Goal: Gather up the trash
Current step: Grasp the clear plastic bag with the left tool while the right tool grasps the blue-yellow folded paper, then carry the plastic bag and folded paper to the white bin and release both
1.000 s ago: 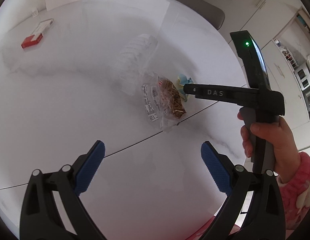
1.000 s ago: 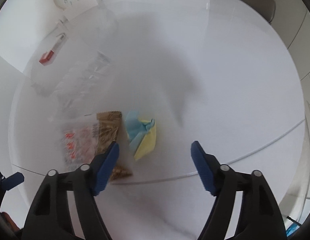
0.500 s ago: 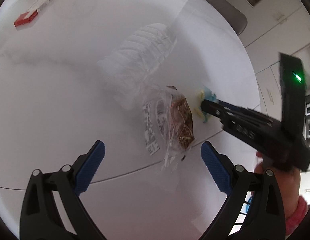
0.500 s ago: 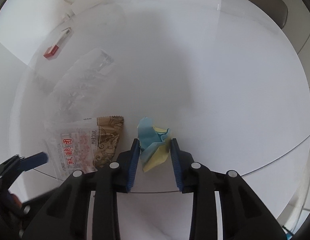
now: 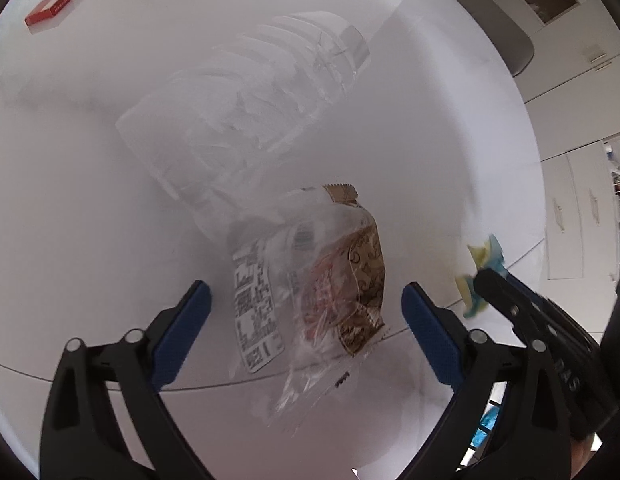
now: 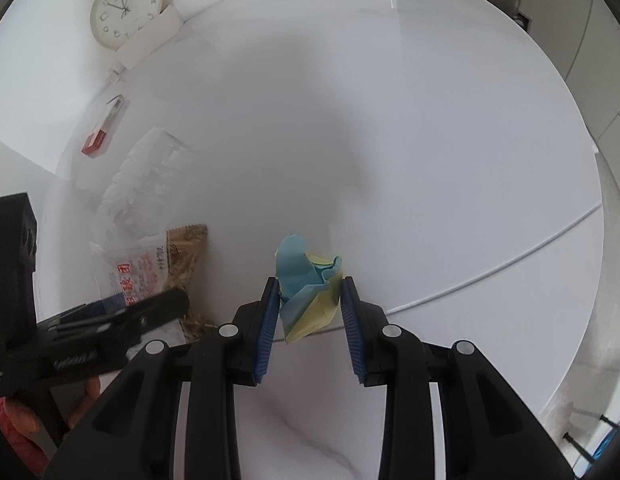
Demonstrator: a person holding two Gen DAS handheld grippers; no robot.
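On a white round table [image 6: 430, 128], the right gripper [image 6: 310, 300] has its fingers clamped on a crumpled blue-and-yellow paper wad [image 6: 307, 288]. The left gripper [image 5: 305, 320], fingers apart and just narrowing, straddles a clear snack wrapper [image 5: 330, 280]; it should descend squarely before squeezing.

We saw a round, glossy white marble-look counter [image 6: 430, 128] with a thin seam across it, lit softly and evenly. At its far edge a round cream-rimmed wall clock [image 6: 127, 8] leaned against a plain white wall [image 6: 29, 92]. Beyond the counter stood a grey padded chair back [image 5: 498, 20] and white panelled cabinets with slim metal handles [image 5: 582, 208].
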